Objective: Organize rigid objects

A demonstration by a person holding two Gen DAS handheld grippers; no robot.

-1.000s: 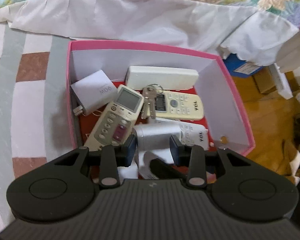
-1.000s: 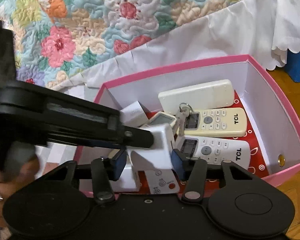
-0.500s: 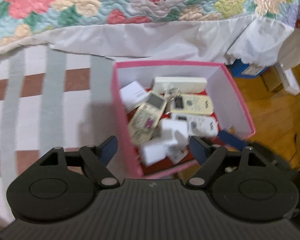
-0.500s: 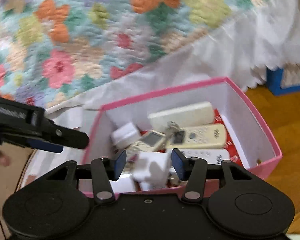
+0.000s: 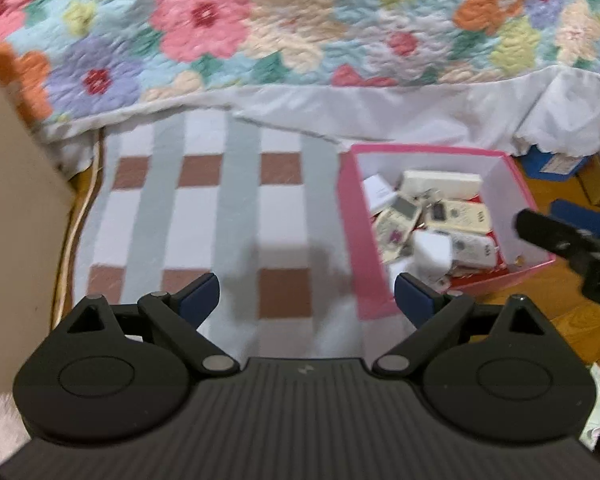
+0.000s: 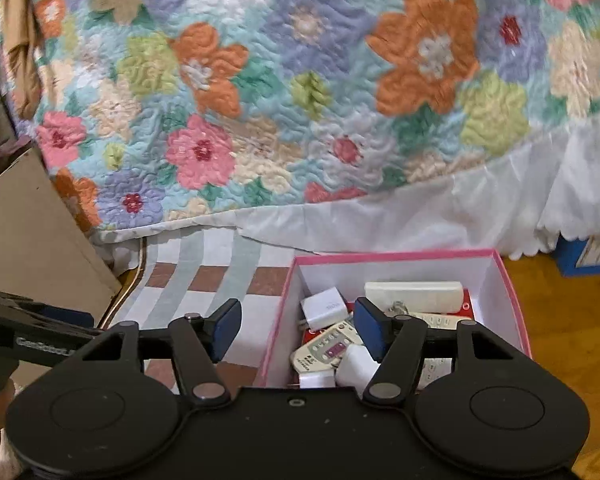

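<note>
The pink box point(image 5: 432, 152) sits at the right edge of a checked rug point(image 5: 220, 208), its far wall near the bed's white skirt point(image 6: 420, 216), wooden floor point(image 6: 560, 312) to its right. Inside lie remote controls point(image 5: 460, 214), white chargers point(image 6: 324, 306) and keys, all touching. The left gripper point(image 5: 306, 296) hangs released over open rug, jaws just widened, nothing between. The right gripper point(image 6: 296, 326), also just opened and empty, straddles the box's left wall. No lettering is readable.

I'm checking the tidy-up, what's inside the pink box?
The pink box holds several remotes, white chargers and keys, piled on a red bottom. Whatever lies under the pile is hidden.
</note>
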